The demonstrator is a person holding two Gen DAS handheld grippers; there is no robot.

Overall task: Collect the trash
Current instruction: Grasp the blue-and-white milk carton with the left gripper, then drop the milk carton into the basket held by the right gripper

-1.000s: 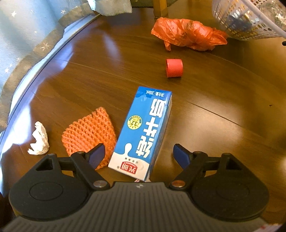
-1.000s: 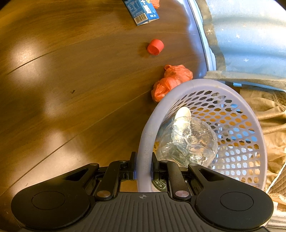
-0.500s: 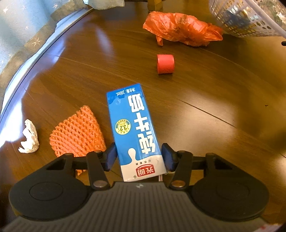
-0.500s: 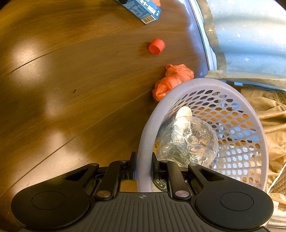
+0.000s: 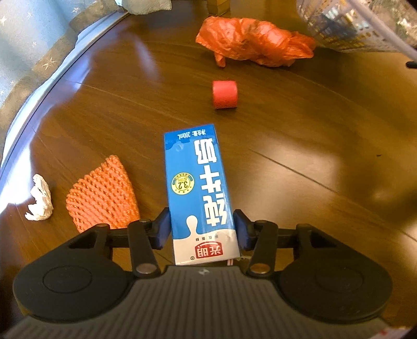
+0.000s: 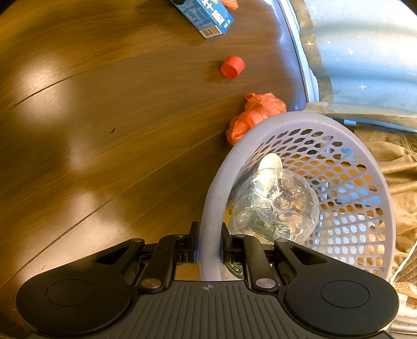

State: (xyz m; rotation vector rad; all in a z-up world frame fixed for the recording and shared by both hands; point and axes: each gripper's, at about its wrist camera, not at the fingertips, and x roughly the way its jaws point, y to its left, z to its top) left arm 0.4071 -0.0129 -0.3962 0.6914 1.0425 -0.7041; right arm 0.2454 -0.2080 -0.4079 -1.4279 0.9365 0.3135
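Note:
A blue and white milk carton point(image 5: 198, 193) points away from me, and my left gripper point(image 5: 202, 229) is shut on its near end, holding it over the wooden floor. The same milk carton point(image 6: 206, 15) shows at the top of the right wrist view. My right gripper point(image 6: 208, 245) is shut on the rim of a pale purple mesh basket point(image 6: 216, 187). Inside the basket lies a clear plastic bottle point(image 6: 276, 206).
On the floor lie an orange foam net point(image 5: 104, 195), a crumpled white tissue point(image 5: 39, 198), a red cap point(image 5: 224, 94) and an orange plastic bag point(image 5: 250, 41). The basket point(image 5: 365, 28) is at the far right. A blue curtain point(image 5: 31, 39) hangs along the left edge.
My left gripper has closed on the milk carton, swung it straight and lifted it a little. The right gripper keeps its hold on the basket rim; its view has shifted slightly.

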